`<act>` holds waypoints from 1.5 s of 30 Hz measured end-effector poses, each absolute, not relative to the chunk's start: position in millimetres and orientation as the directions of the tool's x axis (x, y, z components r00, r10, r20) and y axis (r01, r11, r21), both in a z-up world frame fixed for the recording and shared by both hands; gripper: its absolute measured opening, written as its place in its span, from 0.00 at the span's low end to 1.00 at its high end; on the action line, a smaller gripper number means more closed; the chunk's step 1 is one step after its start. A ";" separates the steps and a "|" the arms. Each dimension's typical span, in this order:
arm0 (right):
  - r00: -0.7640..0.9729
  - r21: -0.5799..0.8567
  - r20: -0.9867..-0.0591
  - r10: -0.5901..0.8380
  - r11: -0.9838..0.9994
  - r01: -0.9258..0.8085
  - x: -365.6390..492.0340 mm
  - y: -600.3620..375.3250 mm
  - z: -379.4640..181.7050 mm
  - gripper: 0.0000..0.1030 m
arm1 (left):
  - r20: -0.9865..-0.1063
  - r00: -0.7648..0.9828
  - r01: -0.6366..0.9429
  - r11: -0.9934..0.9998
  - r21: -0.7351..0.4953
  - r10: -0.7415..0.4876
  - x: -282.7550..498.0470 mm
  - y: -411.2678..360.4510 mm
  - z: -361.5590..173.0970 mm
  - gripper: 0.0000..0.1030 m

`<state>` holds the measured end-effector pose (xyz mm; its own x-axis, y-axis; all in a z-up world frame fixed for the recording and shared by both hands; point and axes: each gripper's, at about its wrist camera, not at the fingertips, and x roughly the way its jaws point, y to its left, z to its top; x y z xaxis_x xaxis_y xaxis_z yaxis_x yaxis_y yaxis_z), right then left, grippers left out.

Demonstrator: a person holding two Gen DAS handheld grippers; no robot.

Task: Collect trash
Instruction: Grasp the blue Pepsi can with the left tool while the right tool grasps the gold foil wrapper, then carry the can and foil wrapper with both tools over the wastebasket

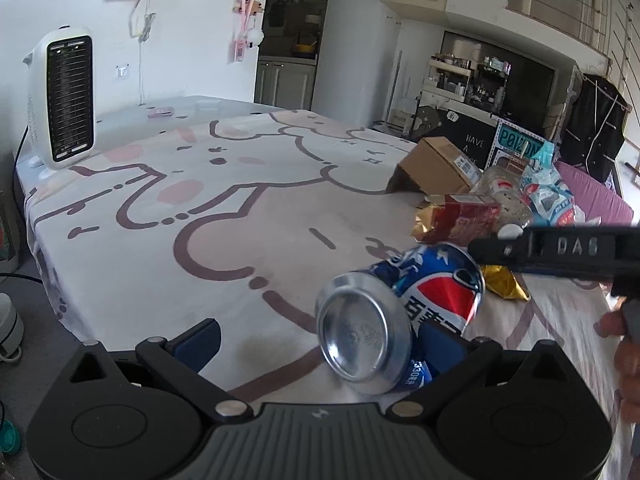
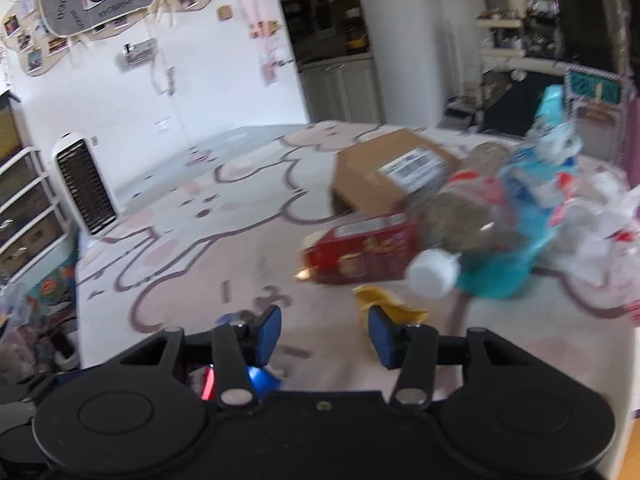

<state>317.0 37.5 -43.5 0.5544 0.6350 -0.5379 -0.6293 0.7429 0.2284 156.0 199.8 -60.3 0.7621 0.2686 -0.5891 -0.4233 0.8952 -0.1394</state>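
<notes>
A dented blue Pepsi can (image 1: 404, 312) lies on its side on the cartoon-print tablecloth (image 1: 200, 208), its base toward me, between the open fingers of my left gripper (image 1: 320, 340) and against the right pad (image 1: 440, 340). My right gripper (image 2: 324, 334) is open and empty, low over the cloth, with a yellow foil wrapper (image 2: 384, 304) just beyond its right pad. Behind lie a red snack box (image 2: 360, 252), a clear bottle with a white cap (image 2: 432, 272), a blue and white plastic bag (image 2: 532, 216) and a cardboard box (image 2: 384, 176). The right gripper body (image 1: 560, 252) shows in the left wrist view.
A white fan heater (image 1: 66, 100) stands at the table's far left corner. A pink item (image 1: 160, 111) lies at the far edge. White crumpled plastic (image 2: 604, 232) lies at the right. Drawers (image 2: 28, 216) stand left of the table.
</notes>
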 end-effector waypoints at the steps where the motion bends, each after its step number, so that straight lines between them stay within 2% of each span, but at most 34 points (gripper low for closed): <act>1: 0.535 0.237 -0.544 0.646 0.730 -0.641 315.1 41.4 -45.5 0.43 | -0.589 0.765 -0.423 0.893 -0.151 0.262 155.8 202.0 -60.3 1.00; 3: 0.508 0.243 -0.555 0.659 0.712 -0.658 311.8 47.5 -48.8 0.39 | -0.590 0.776 -0.408 0.890 -0.201 0.222 157.3 206.8 -59.9 0.98; 6: 0.489 0.252 -0.565 0.665 0.703 -0.665 307.3 49.4 -51.6 0.34 | -0.604 0.776 -0.415 0.869 -0.270 0.182 162.8 213.5 -61.1 0.87; 8: 0.486 0.259 -0.568 0.664 0.705 -0.661 306.5 47.3 -51.8 0.33 | -0.611 0.772 -0.422 0.860 -0.285 0.176 165.5 216.4 -62.7 0.74; 12: 0.479 0.259 -0.585 0.655 0.710 -0.654 305.8 46.0 -56.3 0.30 | -0.603 0.783 -0.404 0.862 -0.305 0.154 163.6 216.2 -63.7 0.64; 14: 0.477 0.262 -0.590 0.652 0.713 -0.651 305.0 44.5 -59.5 0.29 | -0.591 0.795 -0.379 0.870 -0.315 0.132 162.2 214.0 -62.5 0.51; 19: 0.475 0.249 -0.595 0.648 0.710 -0.659 302.7 43.0 -60.1 0.26 | -0.572 0.808 -0.364 0.882 -0.300 0.139 158.6 208.8 -58.3 0.48; 20: 0.479 0.239 -0.592 0.647 0.710 -0.663 302.1 41.6 -58.3 0.30 | -0.569 0.810 -0.364 0.883 -0.296 0.143 157.6 208.3 -57.6 0.48; 22: 0.515 0.211 -0.577 0.634 0.725 -0.656 302.3 37.6 -54.5 0.47 | -0.563 0.813 -0.364 0.887 -0.285 0.153 155.0 207.7 -56.3 0.48; 25: 0.586 0.136 -0.564 0.582 0.765 -0.629 309.3 32.1 -51.7 0.61 | -0.558 0.813 -0.372 0.885 -0.279 0.166 151.9 210.7 -55.2 0.48; 31: 0.626 0.068 -0.590 0.509 0.804 -0.590 339.2 28.0 -60.6 0.72 | -0.559 0.811 -0.383 0.880 -0.279 0.176 147.8 217.1 -53.8 0.47; 35: 0.608 0.045 -0.617 0.500 0.793 -0.608 353.1 36.7 -72.7 0.70 | -0.560 0.809 -0.382 0.883 -0.273 0.177 147.5 217.4 -53.0 0.47; 39: 0.611 -0.003 -0.613 0.500 0.772 -0.636 348.2 42.7 -79.6 0.45 | -0.560 0.809 -0.382 0.884 -0.271 0.178 147.2 217.3 -52.8 0.47; 45: 0.607 -0.015 -0.617 0.500 0.764 -0.645 326.6 40.6 -76.3 0.44 | -0.555 0.809 -0.389 0.883 -0.262 0.192 147.2 213.6 -49.5 0.47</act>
